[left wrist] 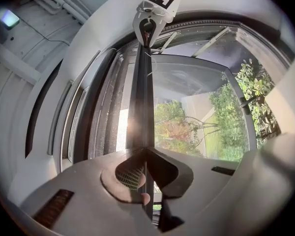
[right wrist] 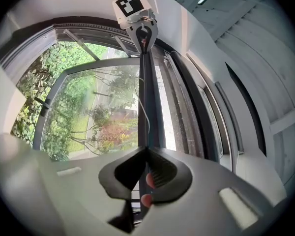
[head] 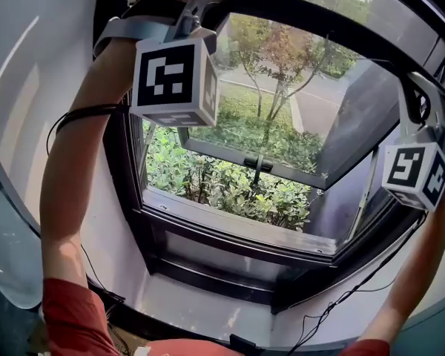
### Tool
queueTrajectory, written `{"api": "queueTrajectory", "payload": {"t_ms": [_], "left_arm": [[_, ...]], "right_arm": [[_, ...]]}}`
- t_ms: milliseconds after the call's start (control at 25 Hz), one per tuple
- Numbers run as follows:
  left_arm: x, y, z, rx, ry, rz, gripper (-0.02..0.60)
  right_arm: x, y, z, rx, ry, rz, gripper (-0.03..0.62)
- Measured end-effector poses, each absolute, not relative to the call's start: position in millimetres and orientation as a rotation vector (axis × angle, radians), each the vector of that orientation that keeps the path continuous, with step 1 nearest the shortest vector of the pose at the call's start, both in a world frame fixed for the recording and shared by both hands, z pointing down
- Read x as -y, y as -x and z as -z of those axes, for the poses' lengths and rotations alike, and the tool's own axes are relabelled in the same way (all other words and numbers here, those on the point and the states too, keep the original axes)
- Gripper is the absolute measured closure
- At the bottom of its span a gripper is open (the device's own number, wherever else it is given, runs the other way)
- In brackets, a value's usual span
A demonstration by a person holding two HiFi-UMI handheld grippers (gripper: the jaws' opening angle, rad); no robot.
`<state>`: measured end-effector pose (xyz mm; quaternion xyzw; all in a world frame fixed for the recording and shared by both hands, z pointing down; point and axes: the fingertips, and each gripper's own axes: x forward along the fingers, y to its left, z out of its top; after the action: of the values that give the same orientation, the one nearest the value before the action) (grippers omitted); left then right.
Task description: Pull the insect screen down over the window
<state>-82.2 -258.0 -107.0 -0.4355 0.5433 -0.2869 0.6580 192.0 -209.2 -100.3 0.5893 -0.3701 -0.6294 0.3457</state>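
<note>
Left gripper, right gripper: each clamped on the screen bar, well apart, at the window top edge. Best drawn down together, bar level, lest it jam

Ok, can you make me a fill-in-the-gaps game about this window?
1. The left gripper and the right gripper are both shut on one long dark ___.
2. The glass window is swung ___, toward the outside.
3. Green bushes show plainly through the gap, so the screen is not yet pulled ___.

Missing words: bar, open, down.
</note>
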Motion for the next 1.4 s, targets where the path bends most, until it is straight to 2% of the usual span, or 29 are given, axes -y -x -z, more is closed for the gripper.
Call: {"api": "queueTrajectory", "payload": {"t_ms": [1400], "left_arm": [[249.7, 83.3, -64.1, -1.2, 1.045, 0.808, 0.555]], "right_arm": [[202.3, -191.9, -71.3, 1.085, -1.494, 1.546, 0.565]]}}
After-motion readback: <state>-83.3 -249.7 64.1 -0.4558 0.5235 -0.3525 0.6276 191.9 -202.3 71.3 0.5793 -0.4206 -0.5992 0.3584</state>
